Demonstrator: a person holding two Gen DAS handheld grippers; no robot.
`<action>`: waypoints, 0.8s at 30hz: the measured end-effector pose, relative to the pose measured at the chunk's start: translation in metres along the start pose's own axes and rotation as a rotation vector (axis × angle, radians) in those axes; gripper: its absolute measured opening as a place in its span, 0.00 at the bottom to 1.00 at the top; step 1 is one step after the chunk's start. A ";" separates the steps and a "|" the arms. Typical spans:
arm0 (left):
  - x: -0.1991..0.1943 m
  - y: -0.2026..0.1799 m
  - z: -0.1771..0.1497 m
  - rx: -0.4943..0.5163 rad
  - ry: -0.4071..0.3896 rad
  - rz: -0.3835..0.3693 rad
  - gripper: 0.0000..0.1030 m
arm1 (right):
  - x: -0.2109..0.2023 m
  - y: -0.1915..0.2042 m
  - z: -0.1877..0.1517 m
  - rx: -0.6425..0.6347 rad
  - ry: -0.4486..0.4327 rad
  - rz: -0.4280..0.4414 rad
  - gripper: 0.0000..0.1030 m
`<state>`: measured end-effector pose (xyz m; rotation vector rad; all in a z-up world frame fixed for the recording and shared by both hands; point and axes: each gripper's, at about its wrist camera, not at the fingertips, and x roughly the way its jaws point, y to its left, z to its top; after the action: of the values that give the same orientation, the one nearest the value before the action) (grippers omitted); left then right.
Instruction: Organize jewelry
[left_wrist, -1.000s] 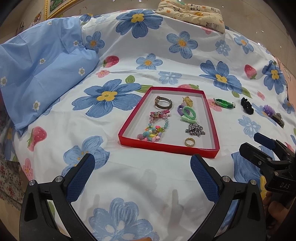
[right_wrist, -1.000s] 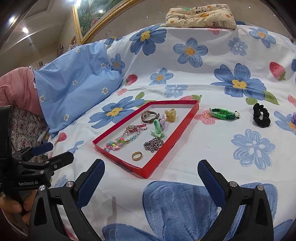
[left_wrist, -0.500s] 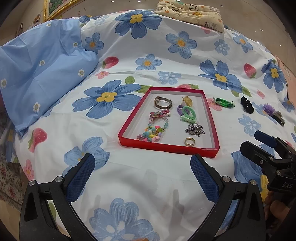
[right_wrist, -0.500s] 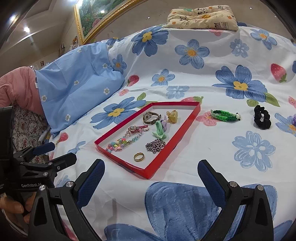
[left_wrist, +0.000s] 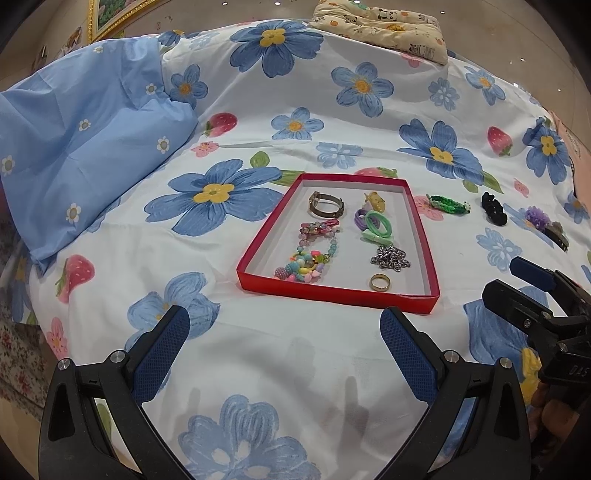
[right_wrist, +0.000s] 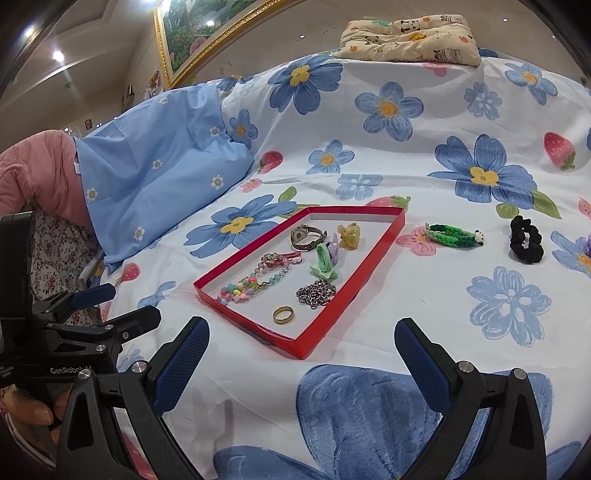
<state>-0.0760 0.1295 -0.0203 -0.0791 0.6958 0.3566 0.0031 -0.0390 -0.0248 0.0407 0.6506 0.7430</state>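
Little has moved since a second ago: both views have crept a touch toward the red tray (left_wrist: 340, 293), and nothing on the bed (left_wrist: 258, 350) has been shifted.

Both tools hang empty above the flowered sheet. In its own view the left hand-held gripper (left_wrist: 283, 332) has its jaws spread wide with nothing between them; the right hand-held gripper (right_wrist: 301, 345) is likewise fully open and holds nothing.

Straight ahead of the left one lies the tray, already carrying a watch (left_wrist: 325, 204), bead bracelets (left_wrist: 308, 258), a silver chain (left_wrist: 390, 256), a gold ring (left_wrist: 379, 282) and some hair ties (left_wrist: 373, 223). Pieces not yet in the tray lie on the sheet beyond its right wall: a green braided bracelet (right_wrist: 452, 235) closest to it, then a black scrunchie (right_wrist: 526, 240), then a purple piece (left_wrist: 539, 218) farther right.

From the right hand-held gripper the green bracelet is ahead and a little to the right, well clear of the tray wall, its long axis running left to right across the view. The right hand is plainly the nearer one, so the next pick is probably its job, with the fingers closing across the braid's narrow width.
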 end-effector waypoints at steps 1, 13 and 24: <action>0.000 0.000 0.000 -0.001 0.002 -0.004 1.00 | 0.000 0.000 0.000 0.000 0.000 0.000 0.99; 0.000 0.001 0.000 0.000 0.000 -0.005 1.00 | 0.001 0.002 0.000 -0.005 0.003 0.002 0.99; 0.000 0.001 0.000 0.000 0.000 -0.004 1.00 | 0.001 0.003 0.000 -0.005 0.005 0.002 0.99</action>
<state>-0.0763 0.1304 -0.0203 -0.0801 0.6954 0.3531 0.0017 -0.0357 -0.0244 0.0350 0.6536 0.7472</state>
